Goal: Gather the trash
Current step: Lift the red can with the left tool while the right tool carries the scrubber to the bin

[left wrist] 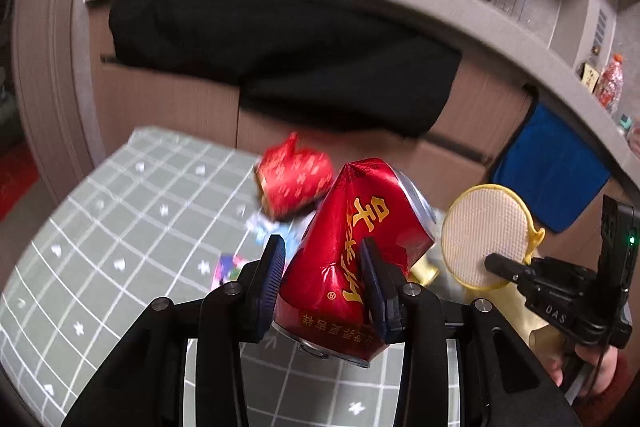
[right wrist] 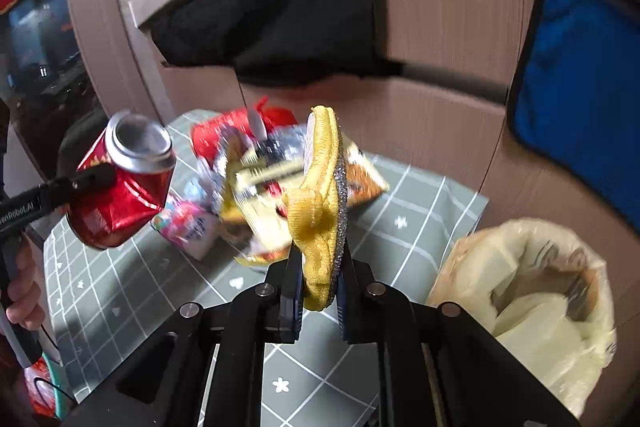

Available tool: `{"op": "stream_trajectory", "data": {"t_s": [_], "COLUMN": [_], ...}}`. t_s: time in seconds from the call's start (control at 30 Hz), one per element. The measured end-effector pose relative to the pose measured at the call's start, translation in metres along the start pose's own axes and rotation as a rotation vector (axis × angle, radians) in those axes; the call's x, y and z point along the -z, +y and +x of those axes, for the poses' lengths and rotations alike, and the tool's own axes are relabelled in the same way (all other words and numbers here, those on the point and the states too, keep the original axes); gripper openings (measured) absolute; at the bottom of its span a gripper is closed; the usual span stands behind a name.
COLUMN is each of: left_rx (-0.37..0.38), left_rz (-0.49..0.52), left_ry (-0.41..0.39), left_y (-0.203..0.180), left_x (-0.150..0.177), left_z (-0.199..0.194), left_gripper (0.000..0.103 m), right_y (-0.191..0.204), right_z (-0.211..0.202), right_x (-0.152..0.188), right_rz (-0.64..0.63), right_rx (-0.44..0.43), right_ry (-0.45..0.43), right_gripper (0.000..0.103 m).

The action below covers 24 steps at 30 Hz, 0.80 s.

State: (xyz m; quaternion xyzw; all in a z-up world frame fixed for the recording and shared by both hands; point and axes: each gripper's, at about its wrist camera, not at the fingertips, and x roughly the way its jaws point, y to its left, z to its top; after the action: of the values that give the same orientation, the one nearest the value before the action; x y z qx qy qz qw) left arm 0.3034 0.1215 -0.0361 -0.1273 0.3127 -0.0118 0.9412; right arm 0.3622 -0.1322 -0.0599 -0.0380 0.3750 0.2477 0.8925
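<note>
A crushed red can [left wrist: 340, 259] sat low in the centre of the left wrist view, pinched between the left gripper's [left wrist: 323, 263] pads. The right gripper [right wrist: 320, 283] clamped a yellow scrubber pad [right wrist: 322, 211] at mid-frame. Behind both, wrappers [right wrist: 256, 183] lay heaped on the green checked cloth [right wrist: 404, 247]. A lined bin [right wrist: 536, 299] stood at lower right.

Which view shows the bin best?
Right wrist view: the bin, lined with a pale plastic bag, sits at lower right with its open mouth visible. Left wrist view shows no bin, only the left gripper clamping the red can.
</note>
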Motion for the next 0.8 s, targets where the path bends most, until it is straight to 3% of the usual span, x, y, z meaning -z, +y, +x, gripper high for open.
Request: {"op": "stream_trajectory", "data": {"t_s": [0.23,0.4,0.57,0.8], "left_rx": [0.031,0.092,0.18,0.274], "left_rz": [0.026,0.048,0.086,0.148], "left_ry": [-0.087,-0.117,-0.1,-0.019], "left_y": [-0.041,-0.087,-0.144,-0.208], "left_x": [-0.031,-0.041,-0.04,-0.016], "left_z": [-0.029,-0.033,-0.021,0.009], "left_gripper": [0.039,0.039,0.039,0.039], "right_y": [-0.014,-0.031,-0.064,-0.117], "right_z": [-0.056,-0.103,-0.142,-0.18], "right_x": [-0.023,-0.026,-0.015,0.013], "right_rz": [0.017,0.005,0.041,0.136], "right_rx": [-0.002,0.059,0.138,0.233], "right_ry": [-0.114,-0.196,-0.238,-0.257], "right_gripper": [0.012,0.012,0.012,0.012]}}
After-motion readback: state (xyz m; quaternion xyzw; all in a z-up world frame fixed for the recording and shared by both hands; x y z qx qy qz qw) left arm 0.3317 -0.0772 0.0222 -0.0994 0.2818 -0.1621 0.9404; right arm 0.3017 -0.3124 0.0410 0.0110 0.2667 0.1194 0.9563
